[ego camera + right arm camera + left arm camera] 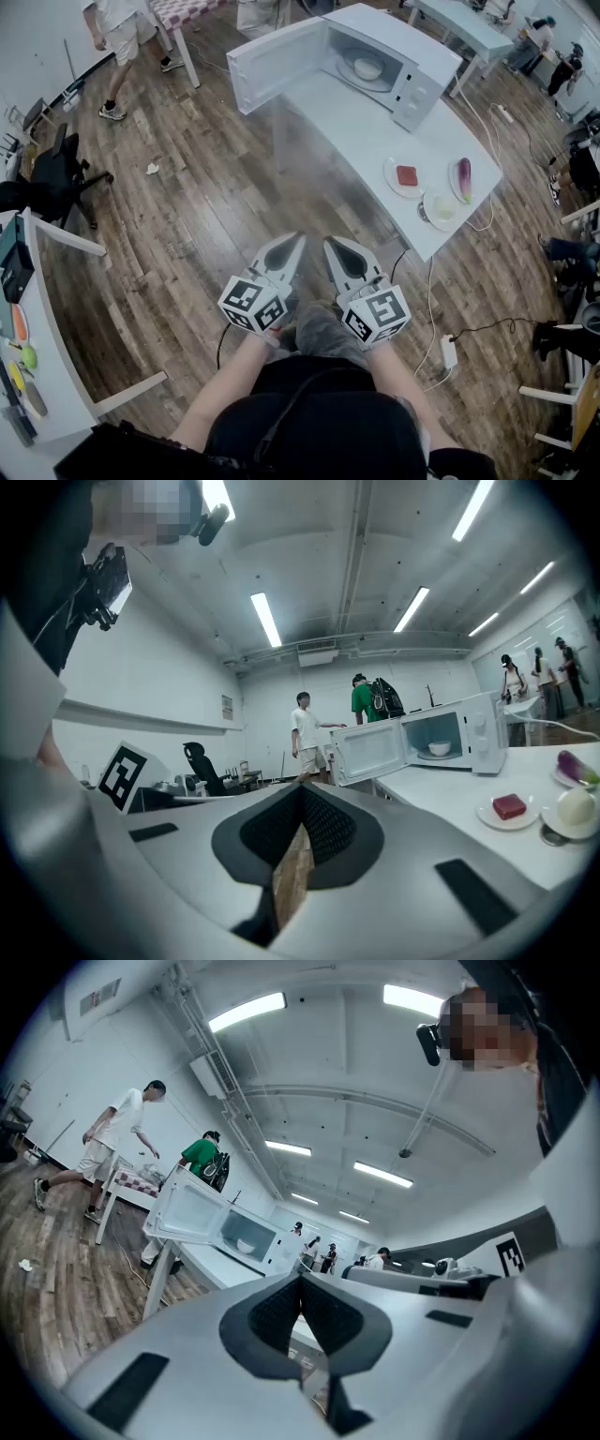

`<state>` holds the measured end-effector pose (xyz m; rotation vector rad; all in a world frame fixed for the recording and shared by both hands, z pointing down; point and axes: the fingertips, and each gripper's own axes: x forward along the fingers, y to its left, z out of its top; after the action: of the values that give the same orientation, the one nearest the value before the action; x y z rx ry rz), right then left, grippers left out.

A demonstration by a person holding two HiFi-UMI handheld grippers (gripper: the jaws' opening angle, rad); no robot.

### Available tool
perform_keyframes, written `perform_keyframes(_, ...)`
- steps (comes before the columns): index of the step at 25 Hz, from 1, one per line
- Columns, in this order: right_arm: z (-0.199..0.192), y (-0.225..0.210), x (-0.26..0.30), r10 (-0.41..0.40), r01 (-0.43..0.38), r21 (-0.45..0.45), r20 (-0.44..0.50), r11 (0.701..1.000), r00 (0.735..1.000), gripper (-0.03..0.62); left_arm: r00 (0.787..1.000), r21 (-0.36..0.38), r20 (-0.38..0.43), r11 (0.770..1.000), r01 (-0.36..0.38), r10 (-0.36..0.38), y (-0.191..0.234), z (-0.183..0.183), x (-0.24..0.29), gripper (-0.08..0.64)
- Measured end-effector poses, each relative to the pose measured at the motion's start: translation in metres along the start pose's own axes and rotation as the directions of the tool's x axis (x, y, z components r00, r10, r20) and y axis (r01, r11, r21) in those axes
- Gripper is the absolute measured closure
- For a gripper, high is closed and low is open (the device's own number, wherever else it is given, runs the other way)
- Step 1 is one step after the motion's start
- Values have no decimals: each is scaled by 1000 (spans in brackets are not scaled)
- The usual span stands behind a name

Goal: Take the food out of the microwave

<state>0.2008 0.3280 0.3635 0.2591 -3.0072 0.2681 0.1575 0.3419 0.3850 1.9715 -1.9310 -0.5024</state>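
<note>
Both grippers are held side by side low in front of the person, above the wooden floor (187, 216). The left gripper (292, 242) has its jaws pressed together with nothing between them. The right gripper (332, 244) is likewise closed and empty, its tip just beside the left one's.

Ahead of them stands the white surface (356, 131), its near end well apart from both grippers. On that near end lie a plate with a red piece (405, 176), a dish with a pale round food (443, 208) and a plate with a purple vegetable (464, 178).

At the far end of the surface sits the microwave (417, 66), its door (277, 64) swung wide to the left. A white bowl (367, 67) rests inside on the turntable, far ahead of both grippers.
</note>
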Motion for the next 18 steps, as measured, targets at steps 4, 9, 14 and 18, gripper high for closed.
perform_keyframes(4,-7,-5,12,-4,4,5,-9,1000,1000,574,1000,30,-9,1000,-4,4,13,1,1,549)
perform_keyframes(9,-8,-20,40,-14,14,0,-15,1000,1000,574,1000,63,-10,998,-24,25,41,9,14,549)
perform_keyframes(14,-15,-42,82,-12,13,77,-8,997,1000,574,999,105,-33,994,-34,38,73,21,34,549)
perform_keyframes(18,-7,-58,125,-4,2,128,15,992,1000,574,998,93,-41,995,-42,46,108,35,60,549)
